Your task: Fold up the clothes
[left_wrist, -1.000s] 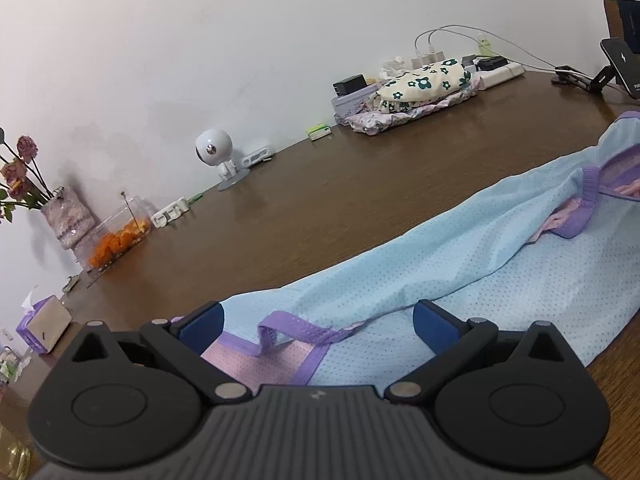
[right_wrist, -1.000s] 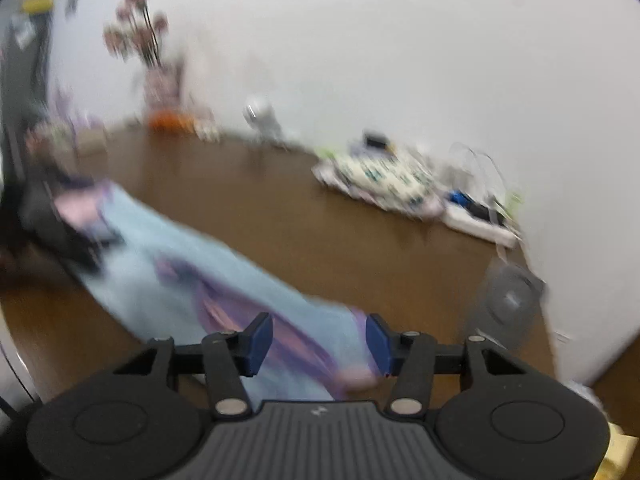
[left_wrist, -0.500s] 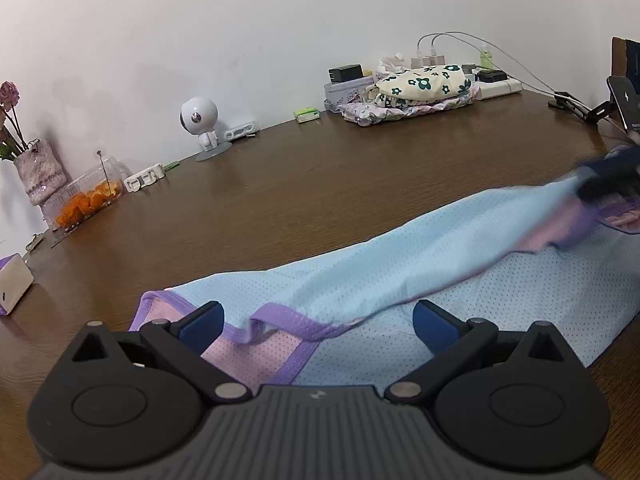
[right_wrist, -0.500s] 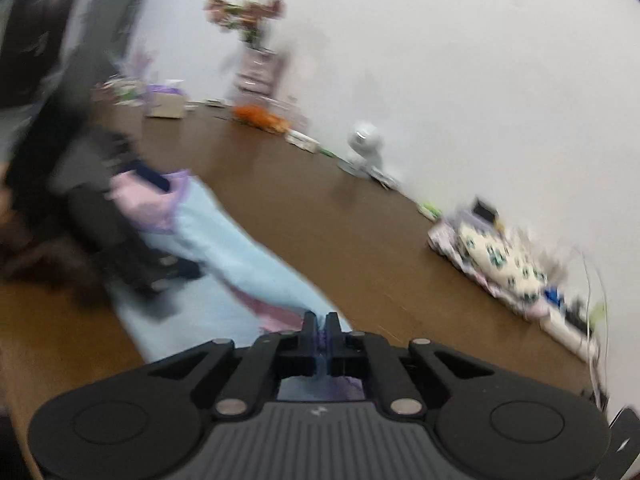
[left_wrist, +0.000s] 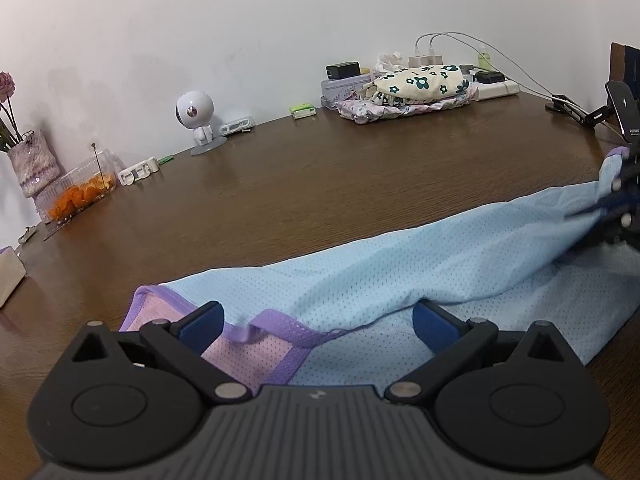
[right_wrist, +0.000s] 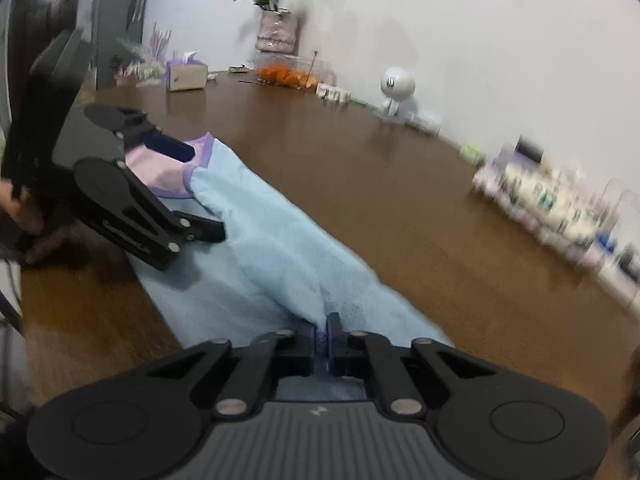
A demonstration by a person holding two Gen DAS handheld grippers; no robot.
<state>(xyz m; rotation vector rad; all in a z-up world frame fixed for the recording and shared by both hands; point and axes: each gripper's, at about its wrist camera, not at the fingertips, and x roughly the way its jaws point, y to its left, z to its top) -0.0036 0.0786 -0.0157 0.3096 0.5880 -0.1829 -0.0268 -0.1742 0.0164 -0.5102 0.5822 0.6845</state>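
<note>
Light-blue mesh garment (left_wrist: 400, 280), thin, soft and limp with lilac binding, lies on the brown table (left_wrist: 320, 184) with its long axis running from the left gripper to the right one; it will likely sag and slide unless taken by its bound edges or corners. At its left end, the pink panel (left_wrist: 248, 356) with lilac trim sits between the wide-open jaws of the left gripper (left_wrist: 316, 320), which hold nothing. At its right end, the right gripper (right_wrist: 322, 330) is clamped on a bunched fold, lifting a ridge of cloth.
</note>
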